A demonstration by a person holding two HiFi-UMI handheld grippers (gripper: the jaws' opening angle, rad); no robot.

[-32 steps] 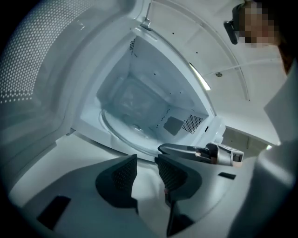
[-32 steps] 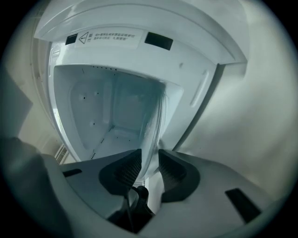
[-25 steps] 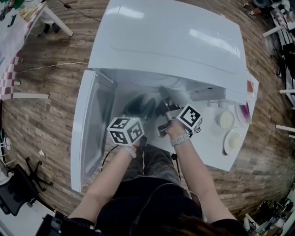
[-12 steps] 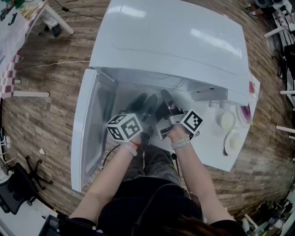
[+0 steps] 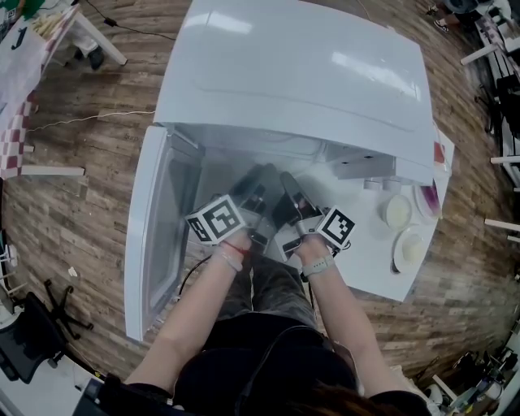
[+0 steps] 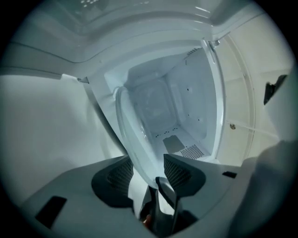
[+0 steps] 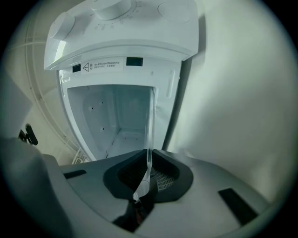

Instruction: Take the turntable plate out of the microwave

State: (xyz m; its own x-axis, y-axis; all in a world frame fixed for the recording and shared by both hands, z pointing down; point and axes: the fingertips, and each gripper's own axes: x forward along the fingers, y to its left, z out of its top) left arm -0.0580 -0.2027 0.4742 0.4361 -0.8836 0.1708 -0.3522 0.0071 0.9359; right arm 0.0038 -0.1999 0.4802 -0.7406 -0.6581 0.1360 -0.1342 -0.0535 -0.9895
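The white microwave stands with its door swung open to the left. Both grippers reach into its mouth side by side. The clear glass turntable plate stands on edge, tilted, with its rim between the pads of my left gripper, which is shut on it. In the right gripper view the plate shows as a thin upright edge, clamped in my right gripper. In the head view the left gripper and the right gripper hide the plate. Behind it lies the cavity.
The microwave's control panel with knobs is on the right of the opening. Right of the microwave, two white dishes and a purple bowl stand on the white table. The open door walls off the left side.
The right gripper's jaws have closed on the plate's rim and drawn slightly back toward the person. The left gripper has rolled about its own axis, its marker cube turning, and stayed in place.
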